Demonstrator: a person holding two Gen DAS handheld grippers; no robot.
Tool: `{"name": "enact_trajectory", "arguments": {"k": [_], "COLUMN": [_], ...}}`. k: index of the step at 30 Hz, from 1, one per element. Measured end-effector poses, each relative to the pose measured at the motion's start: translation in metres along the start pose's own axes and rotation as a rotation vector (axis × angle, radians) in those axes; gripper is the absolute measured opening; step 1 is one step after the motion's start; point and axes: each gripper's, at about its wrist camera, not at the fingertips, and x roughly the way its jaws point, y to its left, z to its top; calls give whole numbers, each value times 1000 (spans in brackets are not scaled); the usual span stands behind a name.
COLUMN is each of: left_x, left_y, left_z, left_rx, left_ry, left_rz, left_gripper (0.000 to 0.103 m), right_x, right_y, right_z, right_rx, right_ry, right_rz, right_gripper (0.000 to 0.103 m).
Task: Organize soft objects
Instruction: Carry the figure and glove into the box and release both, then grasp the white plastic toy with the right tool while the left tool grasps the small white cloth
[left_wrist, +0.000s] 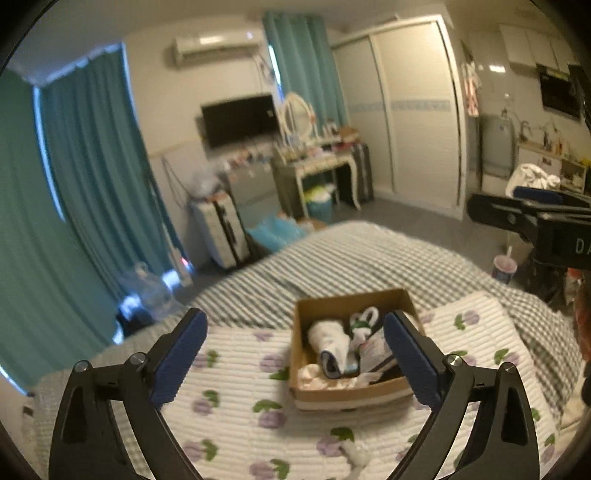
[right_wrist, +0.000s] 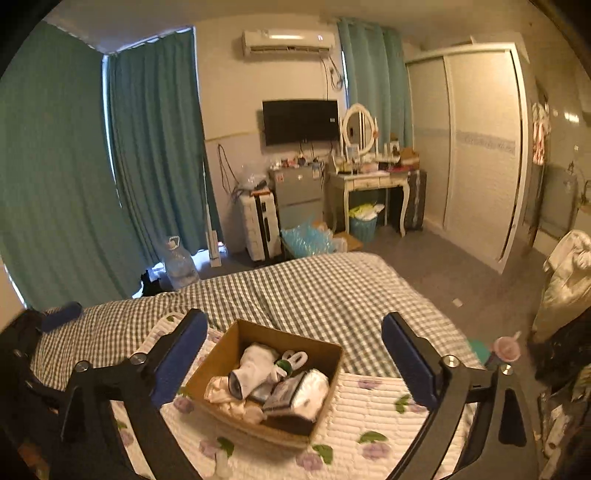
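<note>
Both grippers, left (left_wrist: 295, 354) and right (right_wrist: 293, 354), fingers apart, empty, above box (right_wrist: 218, 369) of socks (right_wrist: 255, 365); reaching in carelessly risks tipping it.

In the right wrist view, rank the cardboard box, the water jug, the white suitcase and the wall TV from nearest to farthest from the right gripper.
1. Cardboard box, on the bed between the right gripper's open fingers.
2. Water jug, on the floor past the bed, left.
3. White suitcase, farther back, centre.
4. TV, on the far wall.
</note>
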Motion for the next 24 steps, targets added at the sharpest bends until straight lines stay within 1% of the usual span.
{"name": "enact_trajectory", "arguments": {"k": [1,3,6,9,11,13,15,16,19,21,24], "left_x": [-13,-37,-63,-72,-70,-61,-48,-40,-14,0,19], "left_y": [2,5,8,8,5,4,2,2,1,-2,-10], "left_z": [-1,-6,-22,-45,-68,-97,-124,-136,-180,-209,-239], "left_rx": [5,5,-10,-22,-14,-18,-44,-63,-116,-152,-187], "left_ry": [-12,-33,-47,-30,-13,20,73,96,185,247,312], "left_rz": [16,42,45,69,89,90,60,51,63,57,41], "left_gripper": [98,98,98,98,98,98,98,98,98,97,96], "right_x": [-12,-38,-66,-81,-82,-80,-70,-61,-37,-17,12], "right_y": [4,8,15,26,33,41,47,52,61,67,63], "right_z": [-2,-10,-29,-57,-78,-103,-132,-150,-194,-224,-254], "right_rx": [-7,-22,-41,-76,-90,-95,-91,-87,-87,-97,-84], "right_ry": [-5,-14,-11,11,25,38,58,78,127,168,229], "right_rz": [-6,-6,14,24,31,46,62,64,65,55,61], "right_gripper": [103,103,103,103,103,103,103,103,103,103,103]}}
